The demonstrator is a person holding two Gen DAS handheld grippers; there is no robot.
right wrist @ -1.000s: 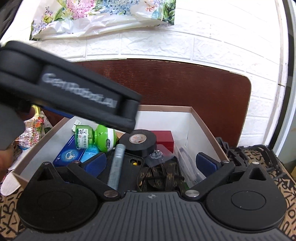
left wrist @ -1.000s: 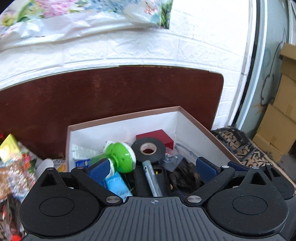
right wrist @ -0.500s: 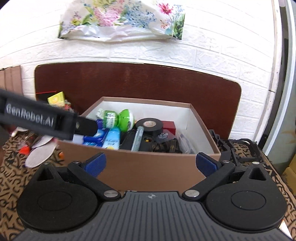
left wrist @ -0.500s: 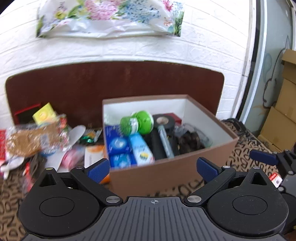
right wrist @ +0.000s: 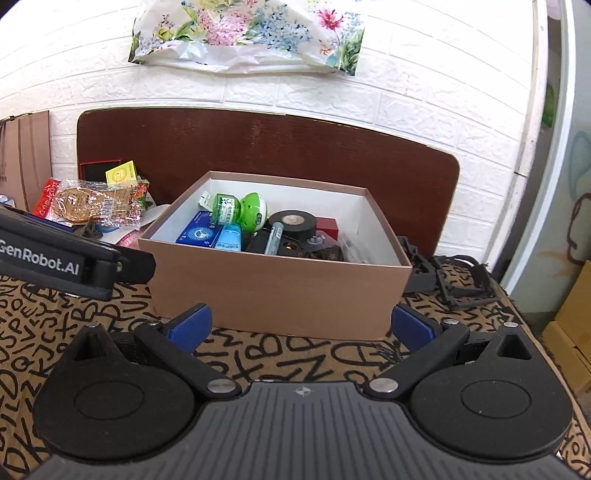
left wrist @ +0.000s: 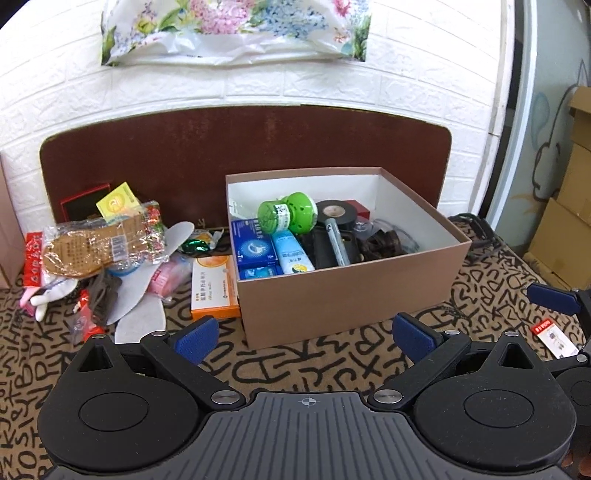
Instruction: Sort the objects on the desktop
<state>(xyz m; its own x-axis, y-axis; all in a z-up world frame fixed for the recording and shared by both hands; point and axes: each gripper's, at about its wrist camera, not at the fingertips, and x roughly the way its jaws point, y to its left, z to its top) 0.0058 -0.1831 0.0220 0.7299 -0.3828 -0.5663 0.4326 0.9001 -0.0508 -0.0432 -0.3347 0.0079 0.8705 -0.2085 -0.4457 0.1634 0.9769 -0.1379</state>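
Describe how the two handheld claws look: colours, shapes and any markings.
Both claws, left claw and right claw, have matte black bodies, ribbed centres, two round discs, silver pivot screws and blue fingertips. The left claw's side reads "GenRobot.AI" in white.

This looks like a room in a home, used as an informal sorting spot: a white brick-pattern wall point(left wrist: 295, 88) rises at the far side with a floral plastic bag point(left wrist: 236, 29) hung on it and a dark brown board point(left wrist: 177, 155) leaning below. The near surface is a tan cloth printed with black letters point(left wrist: 314, 362), heaped on the left with household odds and ends such as packaged insoles point(left wrist: 85, 247). Cardboard cartons point(left wrist: 569, 221) are stacked at the far right.
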